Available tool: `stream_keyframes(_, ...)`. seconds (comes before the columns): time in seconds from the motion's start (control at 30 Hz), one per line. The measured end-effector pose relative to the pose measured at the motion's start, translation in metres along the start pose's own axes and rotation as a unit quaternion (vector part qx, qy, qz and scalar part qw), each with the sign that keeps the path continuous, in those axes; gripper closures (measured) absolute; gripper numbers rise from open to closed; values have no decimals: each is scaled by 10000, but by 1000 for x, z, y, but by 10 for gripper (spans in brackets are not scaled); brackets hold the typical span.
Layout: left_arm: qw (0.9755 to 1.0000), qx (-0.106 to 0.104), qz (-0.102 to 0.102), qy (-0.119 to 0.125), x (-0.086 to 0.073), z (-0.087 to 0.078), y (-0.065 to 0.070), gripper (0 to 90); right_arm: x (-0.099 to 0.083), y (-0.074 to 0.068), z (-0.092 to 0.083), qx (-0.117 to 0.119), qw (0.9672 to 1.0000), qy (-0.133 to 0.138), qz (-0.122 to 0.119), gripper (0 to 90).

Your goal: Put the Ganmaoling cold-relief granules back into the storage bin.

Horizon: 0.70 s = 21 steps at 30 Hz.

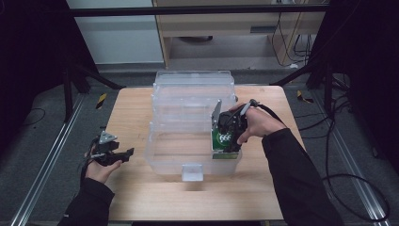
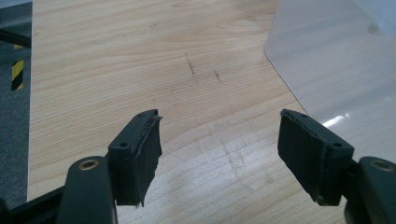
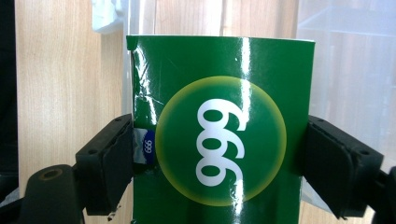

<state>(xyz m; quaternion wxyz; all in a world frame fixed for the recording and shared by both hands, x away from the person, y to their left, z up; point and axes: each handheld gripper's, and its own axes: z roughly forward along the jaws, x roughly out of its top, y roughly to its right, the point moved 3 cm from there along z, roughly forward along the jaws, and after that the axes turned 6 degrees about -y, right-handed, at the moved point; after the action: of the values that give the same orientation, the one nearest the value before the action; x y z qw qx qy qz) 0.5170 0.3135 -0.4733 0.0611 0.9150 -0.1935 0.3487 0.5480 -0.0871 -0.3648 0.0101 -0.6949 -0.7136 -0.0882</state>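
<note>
A green box [image 3: 219,135] printed with a white "999" in a yellow-green circle sits between the jaws of my right gripper [image 3: 215,163], which is shut on its two sides. In the high view the right gripper [image 1: 226,141] holds the green box [image 1: 222,139] over the front right part of a clear plastic bin [image 1: 162,155], at its rim. My left gripper [image 1: 123,154] rests low at the table's left, apart from the bin. Its jaws [image 2: 219,149] stand wide open with bare wood between them.
The clear bin's lid [image 1: 194,81] stands open at the back. A wooden table [image 1: 136,113] carries the bin. The bin's clear corner [image 2: 336,70] lies ahead and to the right of the left gripper. Metal rails and cables run along the floor on both sides.
</note>
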Motion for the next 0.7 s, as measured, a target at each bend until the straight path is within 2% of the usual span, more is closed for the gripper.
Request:
stream_keyframes(0.27, 10000, 0, -12, 2, 0, 1, 0, 292, -1, 1, 14, 70, 10000, -62, 31, 173)
stream_keyframes(0.4, 10000, -7, -11, -16, -1, 2, 1, 291, -2, 1, 15, 13, 10000, 31, 7, 173)
stream_keyframes(0.7, 10000, 5, 40, -72, -1, 3, 2, 291, -1, -2, 16, -56, 9999, -92, 37, 175)
